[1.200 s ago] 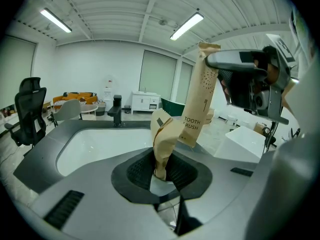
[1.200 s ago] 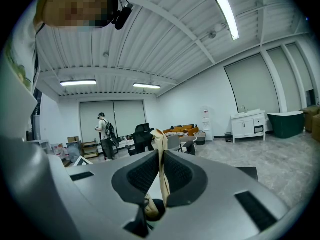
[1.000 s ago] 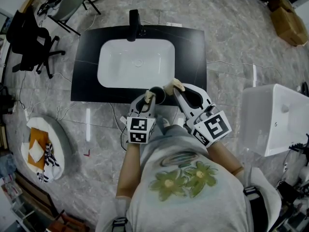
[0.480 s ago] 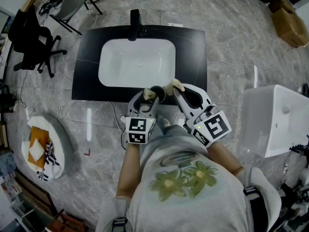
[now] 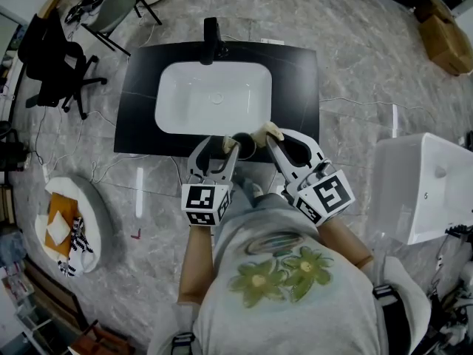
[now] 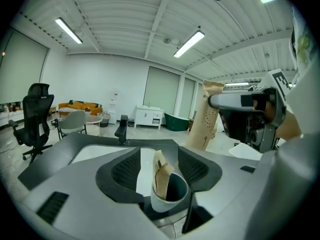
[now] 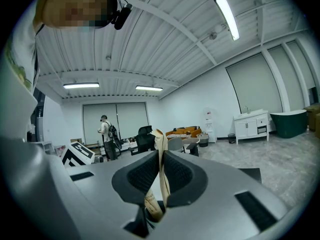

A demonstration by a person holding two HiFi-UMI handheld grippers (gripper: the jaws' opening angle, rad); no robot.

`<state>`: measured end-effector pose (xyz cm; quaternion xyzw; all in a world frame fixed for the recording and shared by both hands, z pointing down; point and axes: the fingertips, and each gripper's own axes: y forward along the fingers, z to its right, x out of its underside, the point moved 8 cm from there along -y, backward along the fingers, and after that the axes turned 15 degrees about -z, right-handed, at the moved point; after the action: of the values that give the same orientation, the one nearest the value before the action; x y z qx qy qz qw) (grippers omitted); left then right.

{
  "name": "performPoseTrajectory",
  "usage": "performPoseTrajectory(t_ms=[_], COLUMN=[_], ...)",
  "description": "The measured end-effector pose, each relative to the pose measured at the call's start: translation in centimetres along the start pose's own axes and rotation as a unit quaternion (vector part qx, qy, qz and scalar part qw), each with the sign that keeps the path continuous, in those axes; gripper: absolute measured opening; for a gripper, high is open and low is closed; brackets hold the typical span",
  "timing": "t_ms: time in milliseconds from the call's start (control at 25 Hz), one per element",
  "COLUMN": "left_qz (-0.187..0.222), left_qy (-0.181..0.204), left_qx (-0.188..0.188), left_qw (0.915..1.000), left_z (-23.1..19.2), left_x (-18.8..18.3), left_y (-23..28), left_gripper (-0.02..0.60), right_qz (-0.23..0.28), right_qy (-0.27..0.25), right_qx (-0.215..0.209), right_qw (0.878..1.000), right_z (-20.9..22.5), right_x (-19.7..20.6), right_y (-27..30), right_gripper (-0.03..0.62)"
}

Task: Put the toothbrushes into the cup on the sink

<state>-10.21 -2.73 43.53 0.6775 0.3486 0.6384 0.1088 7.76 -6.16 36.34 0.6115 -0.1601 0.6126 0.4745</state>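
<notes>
A grey cup (image 5: 244, 146) stands on the front edge of the black counter (image 5: 140, 117), in front of the white sink basin (image 5: 214, 98). A paper-wrapped toothbrush (image 6: 161, 174) leans inside the cup (image 6: 170, 195). My left gripper (image 6: 159, 165) has its jaws opening on either side of the cup, and the pads touch nothing. In the head view the left gripper (image 5: 216, 148) sits just left of the cup. My right gripper (image 5: 267, 134) hovers just right of the cup, shut on a second wrapped toothbrush (image 7: 161, 154) held upright.
A black faucet (image 5: 212, 32) stands at the sink's far edge. There is a black office chair (image 5: 52, 58) at the far left, a round white tray (image 5: 63, 224) on the floor, a white cabinet (image 5: 421, 183) to the right, and a cardboard box (image 5: 443, 39) far right.
The left jaws have spread apart and let go of the wrapped toothbrush, which now rests in the cup. The left gripper drew back slightly toward the person. The right gripper stayed put.
</notes>
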Motion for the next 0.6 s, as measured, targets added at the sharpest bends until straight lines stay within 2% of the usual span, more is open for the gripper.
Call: performPoseTrajectory(t_ms=[200, 320, 600], left_qz=[0.026, 0.038, 0.051], left_qy=[-0.005, -0.006, 0.009], left_qx=[-0.006, -0.014, -0.030], left_qw=[0.9996, 0.9992, 0.9982], left_z=[-0.4, -0.5, -0.7], left_x=[-1.3, -1.9, -2.4], left_y=[-1.3, -2.2, -3.1], left_gripper=[0.233, 0.203, 0.039], right_qz=[0.002, 0.004, 0.011], right_qy=[0.001, 0.003, 0.006], right_qx=[-0.002, -0.002, -0.001], right_qw=[1.000, 1.000, 1.000], right_z=[-0.1, -0.2, -0.3], right_x=[0.0, -0.2, -0.3], right_y=[0.0, -0.1, 0.0], right_gripper=[0.055, 0.055, 0.055])
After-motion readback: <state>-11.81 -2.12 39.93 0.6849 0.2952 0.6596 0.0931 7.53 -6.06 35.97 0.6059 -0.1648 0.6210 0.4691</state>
